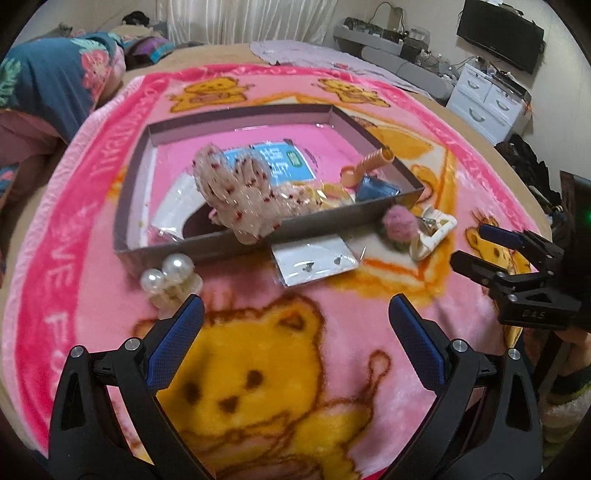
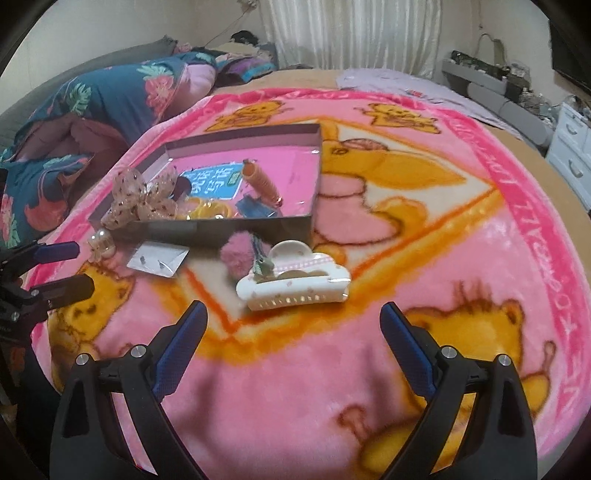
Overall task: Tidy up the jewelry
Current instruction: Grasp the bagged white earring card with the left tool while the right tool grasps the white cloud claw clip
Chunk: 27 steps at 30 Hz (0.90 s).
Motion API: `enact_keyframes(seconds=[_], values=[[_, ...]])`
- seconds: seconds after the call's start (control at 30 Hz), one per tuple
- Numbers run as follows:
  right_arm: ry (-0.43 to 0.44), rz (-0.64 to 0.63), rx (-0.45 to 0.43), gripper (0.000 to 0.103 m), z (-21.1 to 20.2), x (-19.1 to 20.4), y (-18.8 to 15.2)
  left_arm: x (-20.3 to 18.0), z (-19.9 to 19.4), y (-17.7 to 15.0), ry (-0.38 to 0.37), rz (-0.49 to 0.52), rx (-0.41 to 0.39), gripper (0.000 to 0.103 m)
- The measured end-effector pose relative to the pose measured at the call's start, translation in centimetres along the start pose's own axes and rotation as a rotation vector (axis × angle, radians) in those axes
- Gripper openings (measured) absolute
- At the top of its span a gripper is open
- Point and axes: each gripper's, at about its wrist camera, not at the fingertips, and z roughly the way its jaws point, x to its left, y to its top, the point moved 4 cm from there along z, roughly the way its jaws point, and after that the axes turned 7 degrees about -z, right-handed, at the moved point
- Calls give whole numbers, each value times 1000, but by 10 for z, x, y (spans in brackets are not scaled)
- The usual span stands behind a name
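A shallow grey box (image 1: pixel 325 218) (image 2: pixel 221 223) lies on the pink bear blanket. A beige spotted bow (image 1: pixel 240 192) (image 2: pixel 140 201) hangs over its near wall; an orange clip (image 1: pixel 365 164) (image 2: pixel 264 182) and yellow pieces lie inside. Outside the box lie a pearl clip (image 1: pixel 171 280) (image 2: pixel 100 243), a clear earring packet (image 1: pixel 314 262) (image 2: pixel 159 258), a pink pompom (image 1: pixel 399 223) (image 2: pixel 236 254) and a white claw clip (image 1: pixel 432 232) (image 2: pixel 295 282). My left gripper (image 1: pixel 295 317) is open, near the pearl clip and packet. My right gripper (image 2: pixel 295 325) (image 1: pixel 480 247) is open, just short of the white claw clip.
The pink bear blanket (image 1: pixel 110 314) (image 2: pixel 480 229) covers a bed. A floral quilt (image 1: pixel 55 85) (image 2: pixel 92 110) is heaped at the left. White drawers (image 1: pixel 484 99) and a TV (image 1: pixel 498 33) stand at the far right.
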Motion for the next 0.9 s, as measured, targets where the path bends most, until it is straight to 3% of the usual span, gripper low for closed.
enact_keyframes(seconds=[0.33,0.43,0.63,0.8,0.9], values=[[17,4,23,93,39,-8,8,-7,31,2,-26,-32,42,93],[47,21,13,80,42,-13,8,-7,43,5,-16,-52,51,93],[48,43,-1,80,35,-23,2,-11,63,12,-3,-62,60,92],[16,66,-10,80,21,-35,-6,-16,70,18,37,-39,38,71],[-9,100,-22,80,9,-47,-11,-17,70,18,44,-19,29,67]])
